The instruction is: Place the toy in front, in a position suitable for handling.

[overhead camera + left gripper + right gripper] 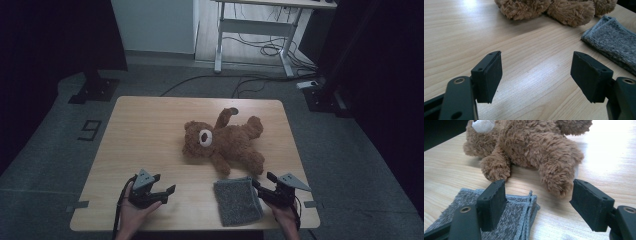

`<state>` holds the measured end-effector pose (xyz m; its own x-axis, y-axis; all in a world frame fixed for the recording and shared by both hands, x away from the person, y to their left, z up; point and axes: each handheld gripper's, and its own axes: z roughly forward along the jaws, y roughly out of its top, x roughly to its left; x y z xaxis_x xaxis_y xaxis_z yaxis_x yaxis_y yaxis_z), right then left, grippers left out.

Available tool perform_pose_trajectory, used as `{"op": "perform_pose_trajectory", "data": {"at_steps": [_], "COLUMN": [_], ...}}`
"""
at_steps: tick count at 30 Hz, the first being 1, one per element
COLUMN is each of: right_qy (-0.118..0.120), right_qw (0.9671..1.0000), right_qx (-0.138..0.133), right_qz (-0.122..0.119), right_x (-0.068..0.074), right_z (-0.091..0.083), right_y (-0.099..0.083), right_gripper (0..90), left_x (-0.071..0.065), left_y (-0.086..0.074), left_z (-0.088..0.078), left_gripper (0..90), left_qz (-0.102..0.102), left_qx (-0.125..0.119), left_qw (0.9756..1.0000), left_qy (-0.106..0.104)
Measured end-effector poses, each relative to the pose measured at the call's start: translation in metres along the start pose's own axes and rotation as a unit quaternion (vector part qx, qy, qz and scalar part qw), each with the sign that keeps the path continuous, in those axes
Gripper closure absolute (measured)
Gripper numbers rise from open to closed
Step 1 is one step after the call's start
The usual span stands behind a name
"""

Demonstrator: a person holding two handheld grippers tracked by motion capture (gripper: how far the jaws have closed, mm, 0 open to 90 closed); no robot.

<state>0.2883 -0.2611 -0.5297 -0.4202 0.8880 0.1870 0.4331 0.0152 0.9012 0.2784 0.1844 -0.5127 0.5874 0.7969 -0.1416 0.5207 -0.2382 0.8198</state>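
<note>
While my left tool (pixel 159 189) hovers spread wide over bare pale wooden table (pixel 150 130), my right tool (pixel 264 183), also spread, sits at the folded grey terry cloth's (pixel 238 201) far right corner, just before the brown plush teddy bear (pixel 225 141) lying mid-table.

L gripper (pixel 536 75) open over table (pixel 454 32)

Your high view is dim and soft, with the room's corners sunk in darkness. Both gripper views are brighter: glare whitens the table (pixel 614 147) at the far edge, and your nearest black jaws blur slightly.
</note>
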Motion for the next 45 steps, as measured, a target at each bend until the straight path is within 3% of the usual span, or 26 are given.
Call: {"op": "perform_pose_trajectory", "data": {"at_steps": [6,10,17,20,21,22,23,24,26,30,32,35,37,39,43,44,45], "right_qy": [-0.006,0.000,-0.002,-0.008,-0.008,-0.006,-0.006,-0.008,-0.007,-0.006,-0.009,-0.011,-0.009,0.001,0.029,0.040,0.040], "right_qw": [1.0000,1.0000,0.9997,0.9995,0.9995,0.9993,0.9993,0.9992,0.9990,0.9986,0.9979,0.9973,0.9965,0.9954,0.9937,0.9924,0.9924], "right_qx": [-0.007,0.007,0.025,0.029,0.029,0.036,0.036,0.038,0.045,0.051,0.063,0.072,0.082,0.096,0.108,0.116,0.116], "right_qz": [0.002,-0.003,-0.001,-0.004,-0.004,0.001,0.001,0.003,0.007,0.012,0.012,0.011,0.012,0.009,0.004,-0.001,-0.001], "right_x": [0.002,0.000,-0.008,-0.013,-0.013,-0.017,-0.017,-0.021,-0.024,-0.029,-0.033,-0.035,-0.037,-0.038,-0.040,-0.041,-0.041], "right_z": [0.001,0.007,0.026,0.039,0.039,0.046,0.046,0.051,0.055,0.063,0.073,0.079,0.086,0.092,0.099,0.101,0.101], "right_y": [0.001,0.010,0.026,0.034,0.034,0.038,0.038,0.040,0.042,0.042,0.040,0.038,0.037,0.035,0.032,0.031,0.031], "right_gripper": [29.8,28.3,22.4,19.3,19.3,18.7,18.7,18.5,18.9,18.6,18.1,17.8,18.3,21.3,37.1,47.7,47.7], "left_x": [-0.003,-0.003,-0.001,0.005,0.005,0.008,0.008,0.011,0.015,0.024,0.032,0.036,0.039,0.039,0.038,0.037,0.037], "left_y": [0.003,0.008,0.033,0.052,0.052,0.062,0.062,0.070,0.076,0.084,0.087,0.087,0.086,0.085,0.083,0.085,0.085], "left_z": [-0.002,-0.002,0.010,0.033,0.033,0.046,0.046,0.059,0.068,0.087,0.104,0.114,0.122,0.128,0.136,0.135,0.135], "left_gripper": [26.7,26.1,25.4,25.5,25.4,25.2,25.2,25.2,25.2,23.8,22.5,22.6,23.0,30.8,43.6,57.4,61.4], "left_qz": [0.008,0.005,0.002,-0.006,-0.006,-0.008,-0.008,-0.002,-0.001,-0.003,-0.016,-0.011,-0.019,-0.018,-0.020,-0.010,-0.010], "left_qx": [-0.016,-0.021,-0.031,-0.020,-0.020,-0.010,-0.010,0.002,0.006,0.019,0.035,0.047,0.053,0.053,0.040,0.038,0.038], "left_qw": [0.9998,0.9997,0.9994,0.9997,0.9997,0.9999,0.9999,0.9999,0.9998,0.9997,0.9993,0.9988,0.9984,0.9984,0.9988,0.9991,0.9991], "left_qy": [0.002,0.006,0.013,0.011,0.011,0.011,0.011,0.017,0.018,0.012,0.001,0.006,-0.003,-0.008,-0.019,-0.015,-0.015]}}
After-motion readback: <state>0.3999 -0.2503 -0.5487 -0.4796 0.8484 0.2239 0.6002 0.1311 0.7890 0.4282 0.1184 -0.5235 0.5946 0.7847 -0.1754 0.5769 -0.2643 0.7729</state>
